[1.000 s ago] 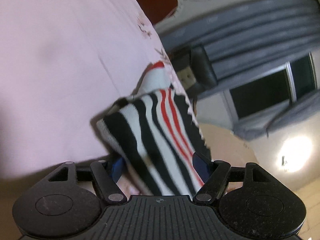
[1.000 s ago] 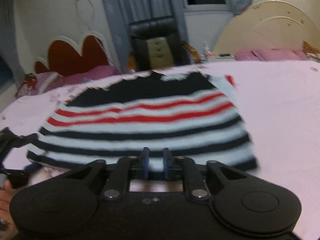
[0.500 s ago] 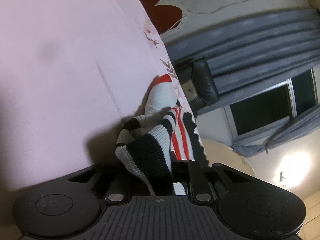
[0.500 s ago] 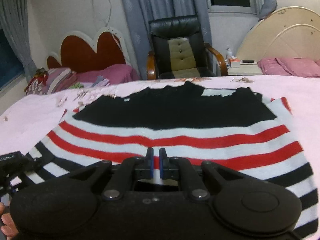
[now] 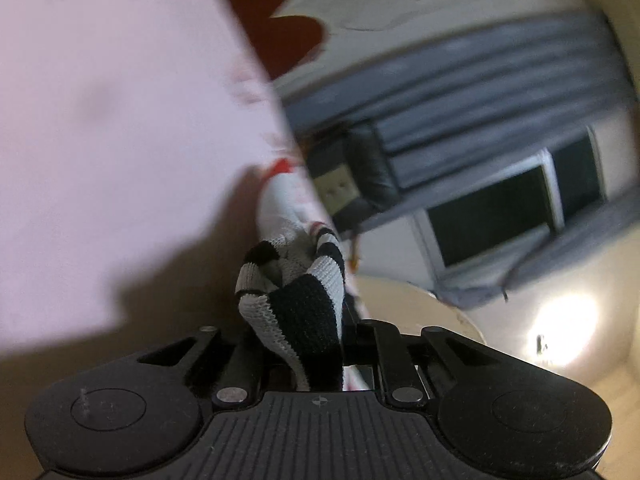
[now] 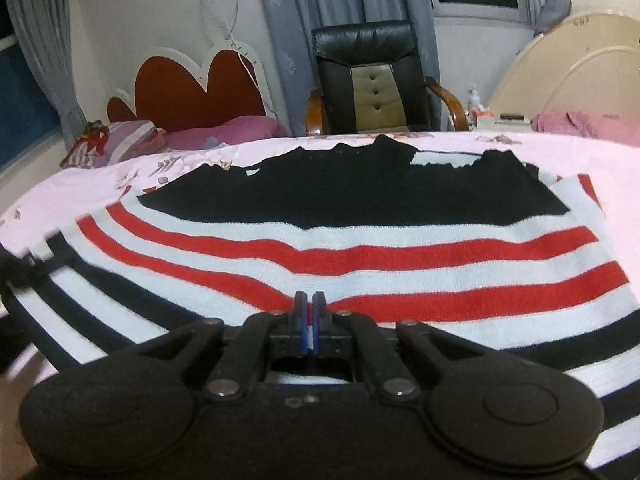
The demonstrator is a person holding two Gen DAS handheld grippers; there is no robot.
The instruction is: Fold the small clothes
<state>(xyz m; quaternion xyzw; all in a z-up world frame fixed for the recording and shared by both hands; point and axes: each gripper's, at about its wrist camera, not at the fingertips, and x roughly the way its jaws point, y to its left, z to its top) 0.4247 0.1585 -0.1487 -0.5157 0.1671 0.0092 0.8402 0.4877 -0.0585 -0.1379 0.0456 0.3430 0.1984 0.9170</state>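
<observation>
Across the bottom of both views we see our 2 black plastic grippers. The left gripper (image 5: 308, 344) has a ribbed centre plate with a small crosshair mark, 2 silver screws and round side discs. The right gripper (image 6: 308, 312) shows blue-edged fingertips (image 6: 299, 312) at centre frame.

We are looking at a ribbed knit sweater (image 6: 360, 248), its wool-like yarn showing coarse and matt, lying on a smooth pink cotton-looking sheet (image 5: 100, 120). The left gripper (image 5: 304, 344) and right gripper (image 6: 309, 312) are showing matt black plastic with dull metal pins, and behind, an armchair (image 6: 372, 80) is gleaming in glossy black leather with polished wooden arms.
</observation>
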